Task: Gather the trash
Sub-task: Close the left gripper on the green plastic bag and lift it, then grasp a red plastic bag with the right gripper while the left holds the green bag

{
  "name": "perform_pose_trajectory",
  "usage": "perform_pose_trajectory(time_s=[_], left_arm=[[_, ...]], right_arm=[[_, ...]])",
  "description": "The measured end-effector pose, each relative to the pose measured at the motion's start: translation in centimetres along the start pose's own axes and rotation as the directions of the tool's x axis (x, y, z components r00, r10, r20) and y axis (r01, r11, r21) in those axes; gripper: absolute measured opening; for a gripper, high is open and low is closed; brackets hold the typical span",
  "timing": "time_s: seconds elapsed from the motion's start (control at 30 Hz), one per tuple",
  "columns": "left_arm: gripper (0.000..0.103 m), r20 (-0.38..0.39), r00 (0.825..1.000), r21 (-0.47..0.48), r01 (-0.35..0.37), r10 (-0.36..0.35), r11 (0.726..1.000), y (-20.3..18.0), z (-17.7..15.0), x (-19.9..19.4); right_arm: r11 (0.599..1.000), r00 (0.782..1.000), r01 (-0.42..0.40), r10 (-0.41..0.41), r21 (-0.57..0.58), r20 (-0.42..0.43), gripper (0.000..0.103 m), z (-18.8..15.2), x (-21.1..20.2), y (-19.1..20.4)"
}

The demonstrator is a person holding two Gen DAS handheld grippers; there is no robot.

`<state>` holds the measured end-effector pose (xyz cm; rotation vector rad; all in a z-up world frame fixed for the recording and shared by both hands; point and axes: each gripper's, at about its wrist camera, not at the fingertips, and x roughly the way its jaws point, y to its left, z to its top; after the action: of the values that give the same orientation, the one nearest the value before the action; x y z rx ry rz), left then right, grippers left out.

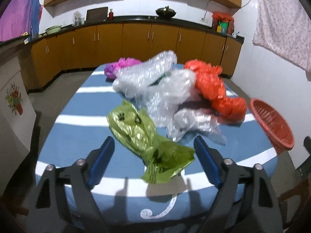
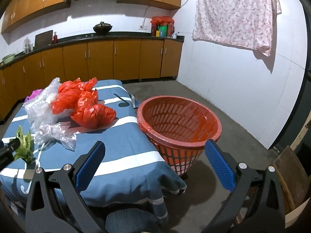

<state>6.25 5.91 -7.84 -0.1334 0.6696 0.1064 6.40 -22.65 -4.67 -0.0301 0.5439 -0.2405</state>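
A heap of crumpled plastic lies on the blue striped table [image 1: 81, 136]: a green bag [image 1: 143, 136] nearest, clear bubble wrap [image 1: 155, 81], an orange-red bag [image 1: 213, 87] and a purple bag [image 1: 118, 66] at the back. My left gripper [image 1: 153, 147] is open, its blue pads on either side of the green bag's near end. My right gripper [image 2: 153, 155] is open and empty, above the table's right edge, facing the red slotted basket [image 2: 178, 120]. The green bag [image 2: 24, 145], orange-red bag [image 2: 85, 101] and bubble wrap [image 2: 42, 106] also show in the right wrist view.
The basket [image 1: 272, 124] stands on the floor against the table's right side. Brown kitchen cabinets [image 2: 101, 60] run along the back wall. A floral cloth [image 2: 237, 13] hangs on the right wall. A wooden chair [image 2: 291, 178] stands at the right.
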Motion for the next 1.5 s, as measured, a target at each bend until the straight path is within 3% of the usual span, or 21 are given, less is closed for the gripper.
perform_pose_trajectory(time_s=[0.17, 0.23, 0.3, 0.4, 0.8, 1.0, 1.5], left_arm=[[0.059, 0.012, 0.999, 0.026, -0.036, 0.036, 0.999, -0.1, -0.2, 0.9], [0.044, 0.010, 0.999, 0.034, -0.041, 0.040, 0.999, -0.1, -0.1, 1.4], [0.021, 0.001, 0.999, 0.028, -0.040, 0.040, 0.999, 0.3, 0.1, 1.9], [0.011, -0.007, 0.999, -0.001, -0.048, 0.048, 0.999, 1.5, 0.3, 2.6], [0.006, -0.004, 0.994, -0.066, -0.105, 0.105, 0.992, 7.8, 2.6, 4.7], [0.005, 0.007, 0.995, -0.079, -0.102, 0.103, 0.992, 8.6, 3.9, 5.1], [0.005, 0.029, 0.996, -0.098, -0.077, 0.081, 0.992, 8.9, 6.0, 5.8]], right_arm=[[1.000, 1.000, -0.006, 0.006, -0.016, -0.004, 0.101, -0.1, 0.3, 0.5], [1.000, 1.000, -0.009, 0.009, -0.024, -0.002, 0.101, -0.1, 0.3, 0.7], [0.999, 1.000, -0.012, 0.012, -0.031, 0.001, 0.101, 0.0, 0.4, 1.0], [0.999, 1.000, -0.020, 0.021, -0.039, 0.008, 0.101, 0.2, 0.5, 1.5], [0.994, 0.996, -0.068, 0.072, -0.083, 0.045, 0.101, 1.8, 2.2, 4.8], [0.991, 0.993, -0.105, 0.109, -0.084, 0.047, 0.101, 3.3, 4.5, 6.4], [0.974, 0.967, -0.226, 0.222, -0.020, -0.124, 0.094, 5.0, 13.8, 10.4]])
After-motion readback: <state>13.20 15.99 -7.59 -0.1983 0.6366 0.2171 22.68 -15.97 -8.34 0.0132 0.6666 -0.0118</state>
